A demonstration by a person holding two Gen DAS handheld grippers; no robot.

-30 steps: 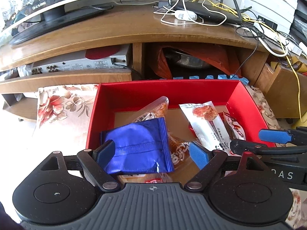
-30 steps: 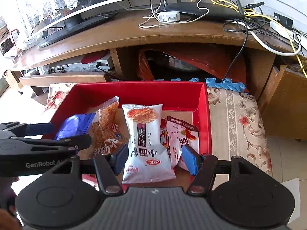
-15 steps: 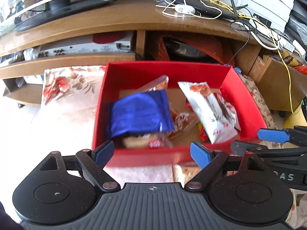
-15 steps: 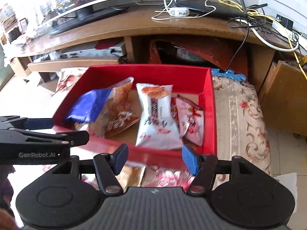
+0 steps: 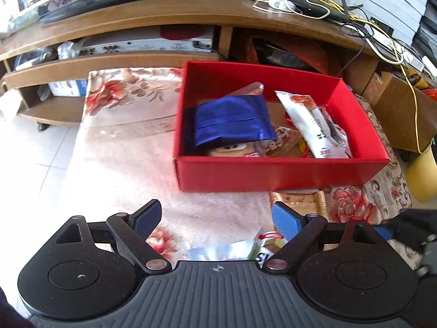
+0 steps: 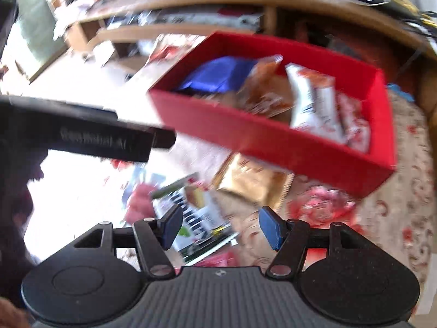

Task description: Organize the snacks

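Change from a second ago: both grippers were over the red box [image 5: 281, 176] with their fingers at its near edge; now both sit back from it, and its whole front wall shows.
Change in the box: the blue bag [image 5: 232, 121] and white packet [image 5: 314, 124] lie inside where they lay before.
Change on the cloth: snacks outside the box, hidden a second ago, are now in view.
Left gripper [image 5: 217, 220]: fingers spread wide, holding nothing, hovering over the flowered cloth [image 5: 123, 142] in front of the box.
Right gripper [image 6: 220, 227]: fingers spread wide, holding nothing, above a green-and-white packet [image 6: 196, 221]; this view is blurred.
Edges: the box's left wall stands beside a wide bare stretch of cloth; its back wall is near the wooden TV stand [image 5: 164, 19].
Open room: the cloth to the left of the box and between the box and the left gripper is free.
Loose snacks: a gold packet [image 6: 251, 180] lies just beside the box's front wall; the green-and-white packet lies nearer the right gripper; a silver wrapper [image 5: 221, 250] shows between the left gripper's fingers.
Look of the snacks: the blue bag is glossy, creased, lying on top of an orange bag [image 6: 266, 90]; the white packet is tilted against red-and-white ones [image 6: 353, 125] at the right.
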